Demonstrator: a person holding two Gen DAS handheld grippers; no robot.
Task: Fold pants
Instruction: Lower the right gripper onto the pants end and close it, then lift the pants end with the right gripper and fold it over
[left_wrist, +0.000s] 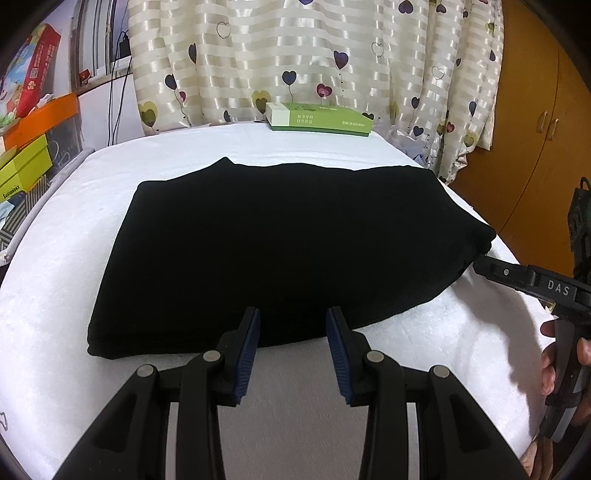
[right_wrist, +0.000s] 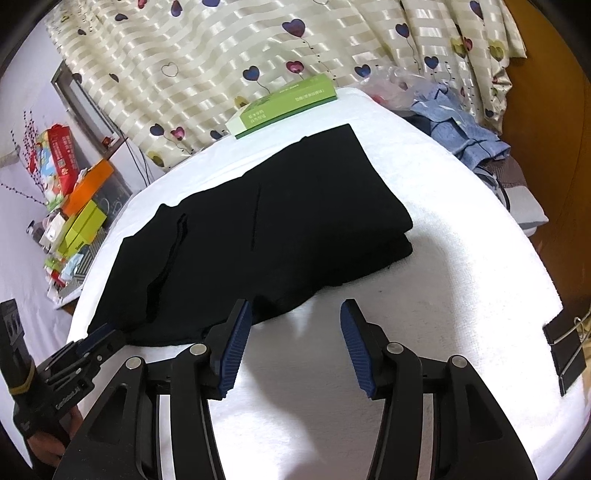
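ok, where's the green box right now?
Green box sits at the table's far edge against the curtain, beyond the folded black pants; centre-top in both views.

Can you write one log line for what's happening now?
pants: folded, flat on white cover | left gripper: open, at near edge | right gripper: open, empty

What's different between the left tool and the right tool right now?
The left tool has its jaws closer together; the right tool gapes wider. The left tool faces the black pants squarely, both fingertips at their near edge; the right tool sits off a corner, one fingertip over the white cover. Both are open, blue-padded and holding nothing.
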